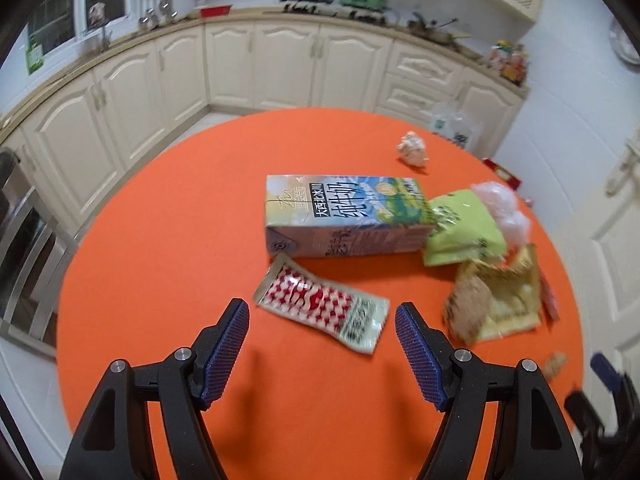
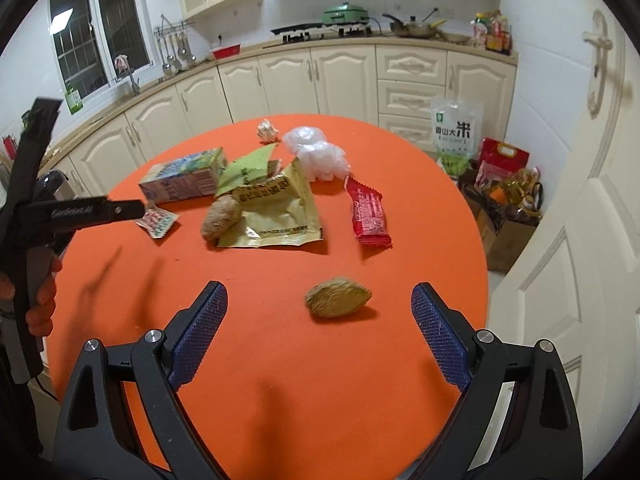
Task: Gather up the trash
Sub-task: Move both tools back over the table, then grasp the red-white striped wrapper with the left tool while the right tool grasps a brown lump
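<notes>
Across the orange table [image 1: 160,240] the trash lies in one loose cluster at mid-frame in both views.

Leftmost in the left wrist view, the milk carton [image 1: 344,216] lies on its side at centre. It looks stiff and boxy, probably light if empty, and is best pinched across its narrow side. Just below it, touching or nearly so, the red-and-white sachet [image 1: 324,308] lies flat. It is thin, limp and slick, so I would nip its raised, curled edge. The left gripper [image 1: 322,328] hangs over that sachet, jaws apart and empty.

Right of the carton, the green packet [image 1: 464,232] leans against it, soft and crinkly. The gold wrapper [image 1: 504,300] sits lower right with a brown lump [image 1: 468,304] on it. Lifting the wrapper first would likely spill the lump. The crumpled paper ball [image 1: 412,148] sits alone at upper right, light and easy to pinch.

In the right wrist view, the clear plastic wad [image 2: 316,152] lies at upper centre, flimsy and squashy. The red snack wrapper [image 2: 368,212] lies right of centre, flat and slippery. A second brown lump [image 2: 338,297] sits apart, lower centre, firm-looking. The right gripper [image 2: 320,308] frames it with jaws wide, holding nothing.

Off the table at right stand a rice bag [image 2: 456,128] and floor clutter.
</notes>
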Motion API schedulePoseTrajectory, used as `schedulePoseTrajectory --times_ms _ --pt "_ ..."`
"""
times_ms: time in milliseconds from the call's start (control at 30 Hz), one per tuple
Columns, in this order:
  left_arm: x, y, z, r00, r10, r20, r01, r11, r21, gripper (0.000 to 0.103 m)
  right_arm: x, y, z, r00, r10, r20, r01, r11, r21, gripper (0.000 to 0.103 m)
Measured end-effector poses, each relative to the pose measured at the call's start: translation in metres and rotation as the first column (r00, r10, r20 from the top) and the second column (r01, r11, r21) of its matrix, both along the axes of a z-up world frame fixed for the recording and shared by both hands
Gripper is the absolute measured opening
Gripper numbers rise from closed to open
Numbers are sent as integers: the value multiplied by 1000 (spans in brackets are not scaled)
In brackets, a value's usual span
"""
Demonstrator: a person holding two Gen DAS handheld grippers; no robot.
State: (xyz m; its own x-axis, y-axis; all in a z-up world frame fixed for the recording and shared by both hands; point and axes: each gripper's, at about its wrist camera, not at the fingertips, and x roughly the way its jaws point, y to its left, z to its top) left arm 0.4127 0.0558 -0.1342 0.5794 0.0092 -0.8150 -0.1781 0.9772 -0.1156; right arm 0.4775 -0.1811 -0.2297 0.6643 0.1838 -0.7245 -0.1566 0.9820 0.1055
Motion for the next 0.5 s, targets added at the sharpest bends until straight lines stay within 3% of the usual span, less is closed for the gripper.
schedulePoseTrajectory --times_ms 200,400,500 --pt "38 -8 -25 998 24 -66 -21 999 40 71 11 -11 -8 1000 12 0 -12 1000 26 93" --pt "52 2 -28 997 55 -47 -53 997 58 68 15 -14 -8 1000 26 3 -26 999 45 93" --pt "45 5 -33 999 -10 -46 14 996 90 65 13 -15 -7 1000 27 7 -28 998 58 93"
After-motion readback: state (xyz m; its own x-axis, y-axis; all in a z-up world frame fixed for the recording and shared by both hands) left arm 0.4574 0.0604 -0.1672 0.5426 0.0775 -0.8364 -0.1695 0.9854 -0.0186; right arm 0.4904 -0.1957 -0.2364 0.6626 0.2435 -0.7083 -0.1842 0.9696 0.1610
